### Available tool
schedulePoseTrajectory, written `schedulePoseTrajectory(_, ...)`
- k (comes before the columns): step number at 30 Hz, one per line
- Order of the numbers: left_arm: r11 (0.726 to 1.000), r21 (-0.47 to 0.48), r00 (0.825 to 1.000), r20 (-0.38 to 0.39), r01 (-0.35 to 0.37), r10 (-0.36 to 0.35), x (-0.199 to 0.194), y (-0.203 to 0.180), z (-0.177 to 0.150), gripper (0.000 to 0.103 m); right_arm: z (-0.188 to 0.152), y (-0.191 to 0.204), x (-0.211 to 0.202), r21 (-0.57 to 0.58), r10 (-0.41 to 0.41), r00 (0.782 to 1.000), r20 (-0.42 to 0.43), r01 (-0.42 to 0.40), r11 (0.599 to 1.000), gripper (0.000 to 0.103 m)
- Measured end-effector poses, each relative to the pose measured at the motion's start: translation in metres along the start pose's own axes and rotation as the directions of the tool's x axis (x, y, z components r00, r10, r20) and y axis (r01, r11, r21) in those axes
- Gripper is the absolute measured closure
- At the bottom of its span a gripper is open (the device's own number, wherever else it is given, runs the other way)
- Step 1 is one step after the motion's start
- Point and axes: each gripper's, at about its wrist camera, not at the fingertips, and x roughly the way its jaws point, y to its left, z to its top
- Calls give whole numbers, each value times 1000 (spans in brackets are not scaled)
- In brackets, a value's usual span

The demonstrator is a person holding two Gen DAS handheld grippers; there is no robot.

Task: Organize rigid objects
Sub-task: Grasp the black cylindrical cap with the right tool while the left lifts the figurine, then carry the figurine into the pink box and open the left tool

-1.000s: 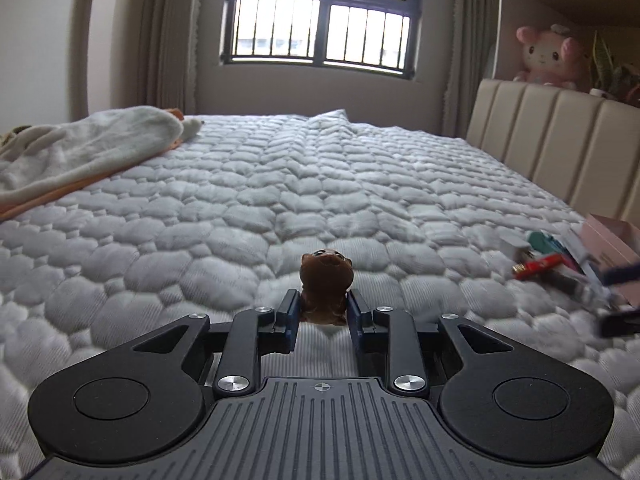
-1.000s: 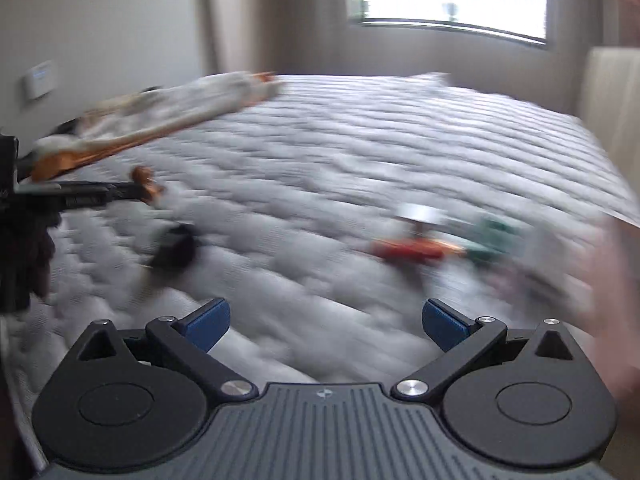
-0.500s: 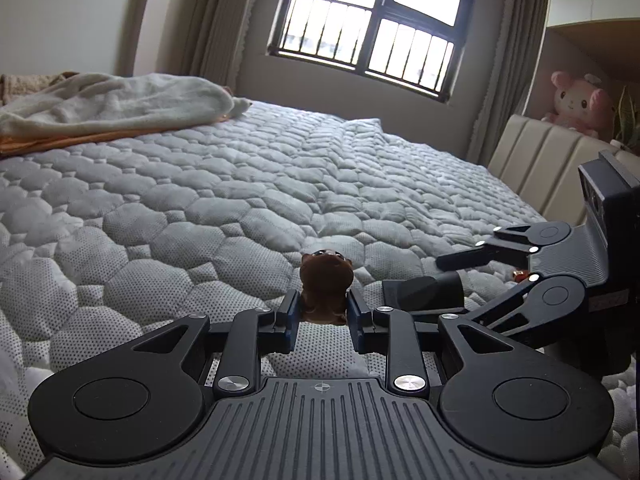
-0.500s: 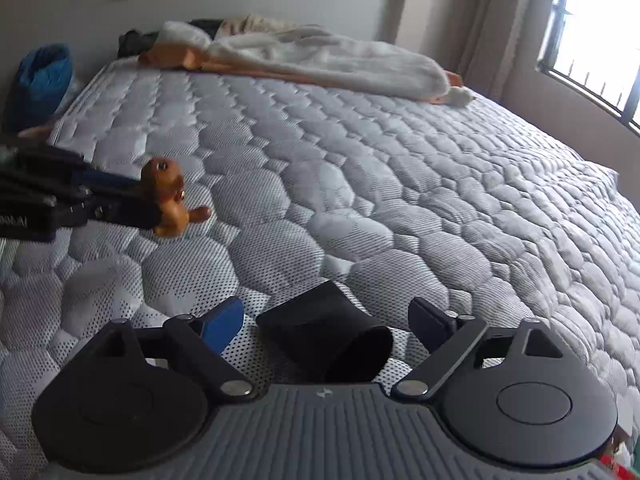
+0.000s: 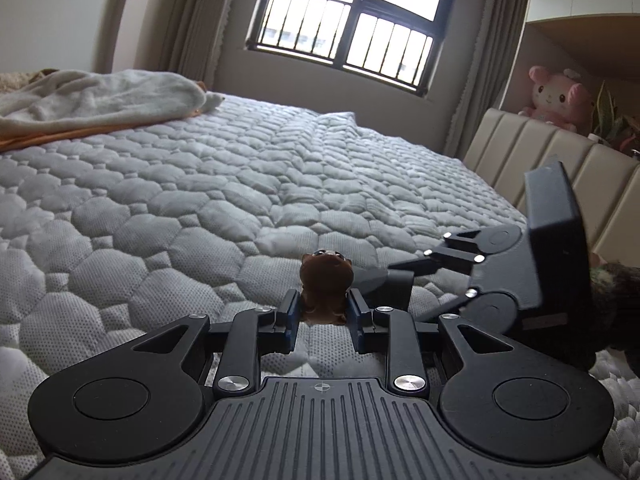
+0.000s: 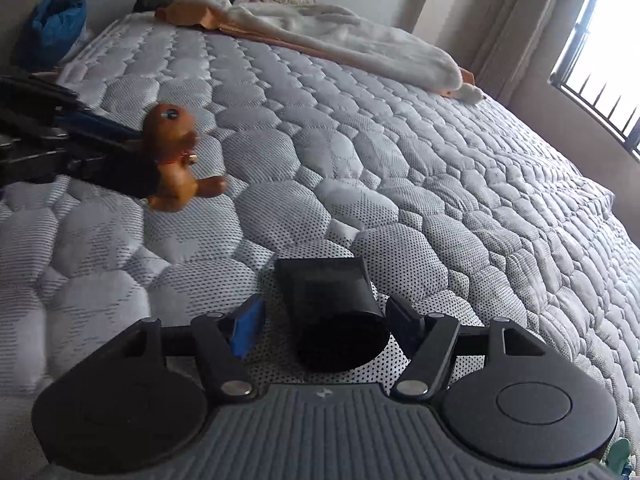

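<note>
My left gripper (image 5: 322,312) is shut on a small orange-brown toy figure (image 5: 325,290) and holds it just above the quilted bed (image 5: 200,208). The right wrist view shows the same figure (image 6: 176,156) at the left, held by the left gripper's fingers (image 6: 96,128). My right gripper (image 6: 326,320) is open, its jaws on either side of a black nozzle-shaped object (image 6: 332,312) lying on the bed, with a gap on the left side. The left wrist view shows the right gripper (image 5: 400,284) just right of the figure, with the black nozzle (image 5: 394,282) between its fingers.
A white blanket over an orange cloth (image 6: 328,36) lies at the far side of the bed. A blue bag (image 6: 52,28) sits past the bed corner. A padded headboard (image 5: 560,168) with a pink plush toy (image 5: 556,96) stands at the right.
My right gripper swung left from the items near the headboard, came down over the black nozzle and has narrowed its jaws around it. My left gripper kept hold of the figure.
</note>
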Motion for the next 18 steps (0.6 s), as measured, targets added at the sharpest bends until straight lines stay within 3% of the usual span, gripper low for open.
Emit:
schedulePoseTrajectory(1, 1000, 0, 1000, -6, 2, -2, 0, -1, -2, 75, 1, -1, 5, 5, -5, 1000, -7, 5, 1000, 37)
schedulePoseTrajectory(3, 1000, 1, 1000, -18, 8, -8, 0, -3, -4, 75, 1, -3, 6, 31, 19, 1000, -15, -18, 999, 53)
schedulePoseTrajectory(7, 999, 16, 998, -38, 44, -43, -2, -20, -8, 75, -11, -5, -24, 65, 51, 999, 9, -51, 997, 53)
schedulePoseTrajectory(11, 991, 59, 991, -64, 120, -116, -6, -62, -12, 75, -50, -13, -81, 156, 41, 999, -7, -39, 987, 53)
schedulePoseTrajectory(15, 963, 128, 968, -116, 237, -222, -8, -124, -19, 75, -107, -25, -145, 254, -103, 993, -63, 116, 960, 53)
schedulePoseTrajectory(18, 922, 176, 932, -182, 346, -315, -5, -179, -31, 75, -154, -36, -195, 325, -238, 965, -111, 262, 909, 53)
